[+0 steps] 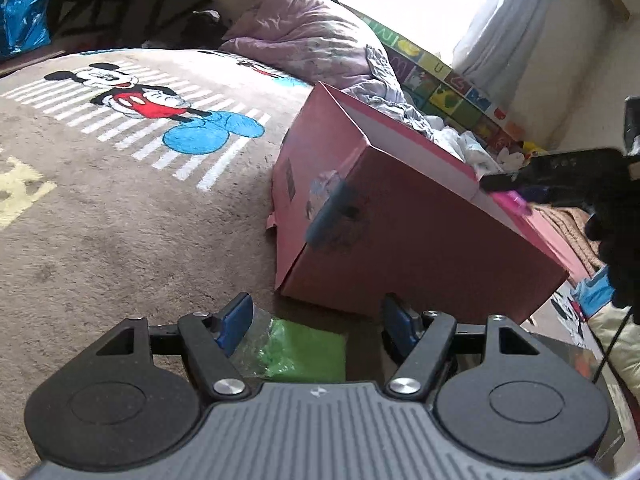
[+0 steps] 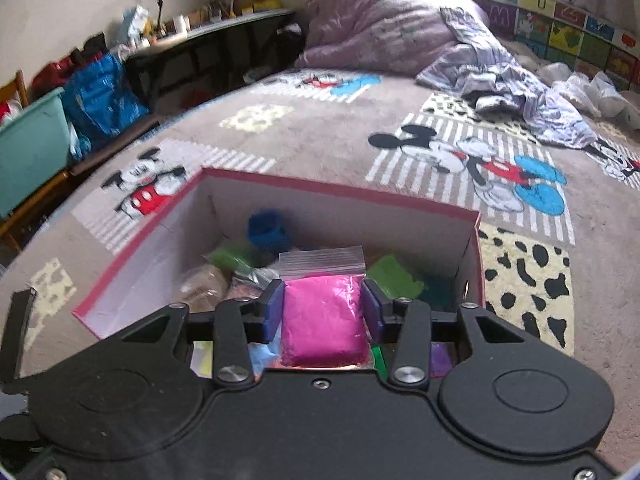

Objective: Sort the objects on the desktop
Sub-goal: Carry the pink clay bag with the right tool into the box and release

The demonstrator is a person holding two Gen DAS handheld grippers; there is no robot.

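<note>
Two tongs working: right tongs (image 2: 324, 306) gripping pink bag (image 2: 323, 320) over box (image 2: 132, 256); left tongs (image 1: 316, 320) wide over green bag (image 1: 304, 350). Lowering before releasing advised.

Box on the rug, bedding behind it

In the right wrist view the open box (image 2: 132, 256) sits near on the rug (image 2: 320, 136), with several bags inside; one bag (image 2: 324, 320) sits between the right tool's (image 2: 324, 312) fingers, above the box. The heaped quilt (image 2: 380, 24) lies far behind, crumpled clothes (image 2: 520, 96) to the far right, and a bin (image 2: 28, 152) at the far left. In the left wrist view another bag (image 1: 296, 348) lies on the rug just before the box (image 1: 400, 232), between the left tool's (image 1: 316, 320) spread fingers.
</note>
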